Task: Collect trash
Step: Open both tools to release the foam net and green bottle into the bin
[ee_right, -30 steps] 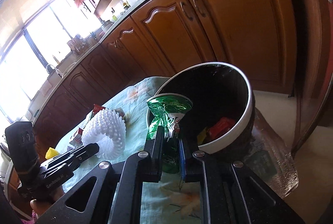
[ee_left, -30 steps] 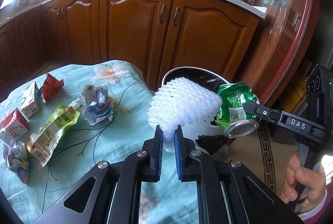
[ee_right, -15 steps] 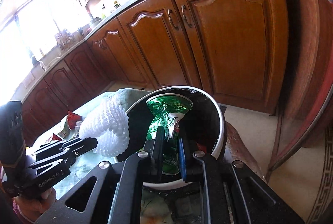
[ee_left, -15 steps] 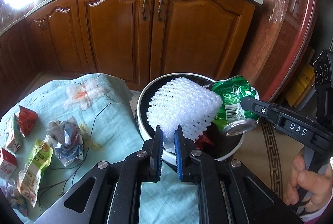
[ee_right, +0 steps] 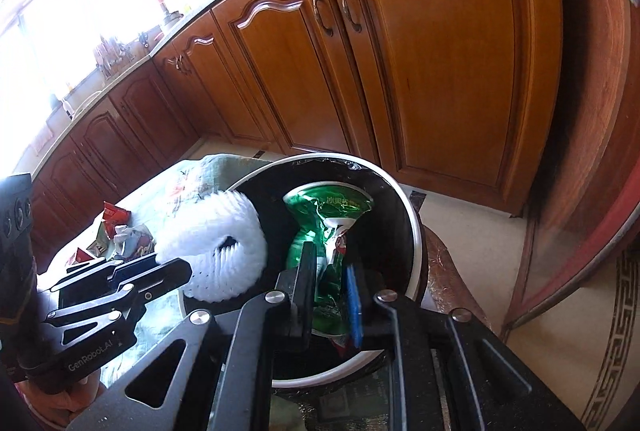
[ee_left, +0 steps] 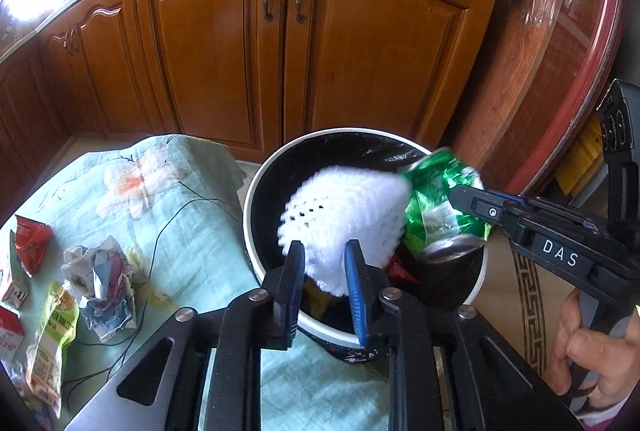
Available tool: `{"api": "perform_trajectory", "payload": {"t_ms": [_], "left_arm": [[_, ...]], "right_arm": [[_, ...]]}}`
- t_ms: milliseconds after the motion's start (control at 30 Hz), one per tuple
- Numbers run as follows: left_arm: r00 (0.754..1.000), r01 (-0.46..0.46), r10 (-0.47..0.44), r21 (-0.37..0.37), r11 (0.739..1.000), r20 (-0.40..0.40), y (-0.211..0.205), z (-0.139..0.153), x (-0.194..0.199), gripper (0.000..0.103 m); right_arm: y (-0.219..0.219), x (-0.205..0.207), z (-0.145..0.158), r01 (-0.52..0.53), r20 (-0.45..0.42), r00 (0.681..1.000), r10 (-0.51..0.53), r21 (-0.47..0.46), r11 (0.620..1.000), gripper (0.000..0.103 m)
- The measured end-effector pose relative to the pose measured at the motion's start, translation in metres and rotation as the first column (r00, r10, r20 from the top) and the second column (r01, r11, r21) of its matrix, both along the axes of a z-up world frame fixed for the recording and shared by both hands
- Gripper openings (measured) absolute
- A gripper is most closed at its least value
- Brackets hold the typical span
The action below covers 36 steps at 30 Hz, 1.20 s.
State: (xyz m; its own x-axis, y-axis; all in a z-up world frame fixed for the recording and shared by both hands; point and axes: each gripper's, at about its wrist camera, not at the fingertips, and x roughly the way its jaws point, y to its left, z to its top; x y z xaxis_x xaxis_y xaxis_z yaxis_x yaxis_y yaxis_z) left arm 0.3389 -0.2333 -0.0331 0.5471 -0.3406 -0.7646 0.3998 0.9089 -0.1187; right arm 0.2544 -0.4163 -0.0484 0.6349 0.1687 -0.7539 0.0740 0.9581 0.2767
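A white-rimmed trash bin (ee_left: 256, 191) lined with a black bag stands beside the table, also in the right wrist view (ee_right: 414, 227). My left gripper (ee_left: 323, 263) is open over the bin; the white foam net (ee_left: 340, 215) is blurred between its spread fingers, also seen from the right wrist (ee_right: 224, 251). My right gripper (ee_right: 330, 271) has opened too; the crushed green can (ee_right: 320, 231) is between its fingers over the bin. The left wrist view shows the can (ee_left: 440, 207) at the right gripper's tip.
On the pale green floral tablecloth (ee_left: 168, 199) lie a crumpled paper wad (ee_left: 102, 279), a red wrapper (ee_left: 30, 243), a green-yellow packet (ee_left: 50, 335) and small cartons. Wooden cabinets (ee_left: 280, 43) stand behind. A round wooden table edge (ee_left: 560, 79) is at right.
Both grippers moved further over the bin and their jaws opened. The foam net and the green can are coming loose, the net blurred in motion.
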Motion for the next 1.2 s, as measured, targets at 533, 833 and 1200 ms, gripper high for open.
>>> {"api": "perform_trajectory", "payload": {"t_ms": [533,833,1200], "left_arm": [[0.993,-0.117,0.118,-0.068,0.991,0.005,0.054,0.001,-0.047,0.058],[0.978,-0.206,0.207,-0.085,0.975,0.0,0.102,0.004,-0.092,0.058],[0.956,-0.293,0.293,-0.095,0.951,-0.019,0.16,0.006,-0.129,0.058]], "right_arm": [[0.017,-0.036,0.004,0.015,0.071,0.997,-0.025,0.139,0.99,0.087],[0.065,-0.059,0.005,-0.057,0.083,0.996,0.044,0.168,0.984,0.09],[0.119,-0.063,0.001,-0.143,0.064,0.989,0.134,0.182,0.973,0.09]]}}
